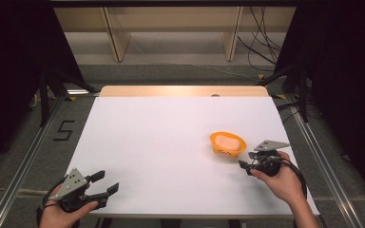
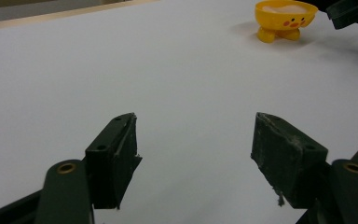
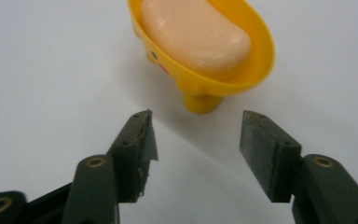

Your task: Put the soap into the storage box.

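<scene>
A white-topped table (image 1: pixel 171 142) with a strip of bare wood along its far edge stood on a grey floor, where the numeral 5 (image 1: pixel 64 130) was taped beside the table's left edge. Metal rails ran along both sides, black curtains closed in the room left and right, and pale wooden shelving (image 1: pixel 171 28) with loose black cables (image 1: pixel 261 42) stood beyond the far edge.

At the table's near left corner, the left gripper (image 1: pixel 107 183) was held in a hand (image 1: pixel 64 213) just above the surface, its jaws spread wide with nothing between them. In the left gripper view the jaws framed bare white tabletop.

Toward the right edge, roughly midway between near and far, a yellow soap dish (image 1: pixel 227 144) stood upright on short feet. It was shaped like a small oval bowl, with red cheeks and a dark eye painted on its side. A pale peach bar of soap (image 3: pixel 196 33), rounded and smooth, lay inside it.

Just to the near right of the dish, the right gripper (image 1: pixel 245 167) was held in the other hand (image 1: pixel 283 183), jaws parted and empty, pointing at the dish without touching it.
</scene>
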A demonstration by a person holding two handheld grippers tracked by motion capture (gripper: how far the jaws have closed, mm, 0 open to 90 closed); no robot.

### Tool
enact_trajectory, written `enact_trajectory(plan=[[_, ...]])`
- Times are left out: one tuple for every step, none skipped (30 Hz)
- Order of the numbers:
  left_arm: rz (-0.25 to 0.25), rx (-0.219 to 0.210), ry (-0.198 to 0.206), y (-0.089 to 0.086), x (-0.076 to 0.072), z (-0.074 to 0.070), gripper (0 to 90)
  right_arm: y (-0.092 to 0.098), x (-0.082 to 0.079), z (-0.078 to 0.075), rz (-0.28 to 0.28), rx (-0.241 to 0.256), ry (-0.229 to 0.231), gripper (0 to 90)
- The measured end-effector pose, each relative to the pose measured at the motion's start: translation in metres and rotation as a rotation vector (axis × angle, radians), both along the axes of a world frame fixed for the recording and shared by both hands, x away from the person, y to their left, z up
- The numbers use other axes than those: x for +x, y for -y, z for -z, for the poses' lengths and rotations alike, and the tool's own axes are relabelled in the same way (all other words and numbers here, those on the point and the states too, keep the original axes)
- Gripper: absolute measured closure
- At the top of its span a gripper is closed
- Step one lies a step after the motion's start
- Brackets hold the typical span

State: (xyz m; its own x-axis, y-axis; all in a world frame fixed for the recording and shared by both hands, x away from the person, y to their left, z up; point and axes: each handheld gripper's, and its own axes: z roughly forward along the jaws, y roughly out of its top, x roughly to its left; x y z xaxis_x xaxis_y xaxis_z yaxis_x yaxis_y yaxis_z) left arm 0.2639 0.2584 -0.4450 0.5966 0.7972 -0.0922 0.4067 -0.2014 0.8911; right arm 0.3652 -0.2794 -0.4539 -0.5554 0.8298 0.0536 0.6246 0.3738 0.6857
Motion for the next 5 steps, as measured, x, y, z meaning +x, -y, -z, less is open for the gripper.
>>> enact_trajectory(plan=[[-0.001,-0.001,-0.005,0.0004,-0.0004,0.0000,30.9,0.0030,-0.0014,0.0024,-0.008,-0.009,-0.001,46.2],[-0.001,-0.001,-0.005,0.0004,-0.0004,0.0000,30.9,0.0030,-0.0014,0.0024,-0.008,-0.009,-0.001,46.2],[0.001,0.000,-0.005,0.0005,-0.0003,0.0001,30.9,0.0044,-0.0021,0.0018,0.022,0.000,-0.006,47.6],[0.007,-0.009,-0.004,0.0009,0.0003,0.0007,30.9,0.0063,-0.0019,0.0016,0.031,0.001,0.011,49.0],[0.010,-0.008,-0.005,0.0012,0.0003,0.0008,30.9,0.0073,-0.0010,0.0013,0.058,0.036,0.006,52.7]])
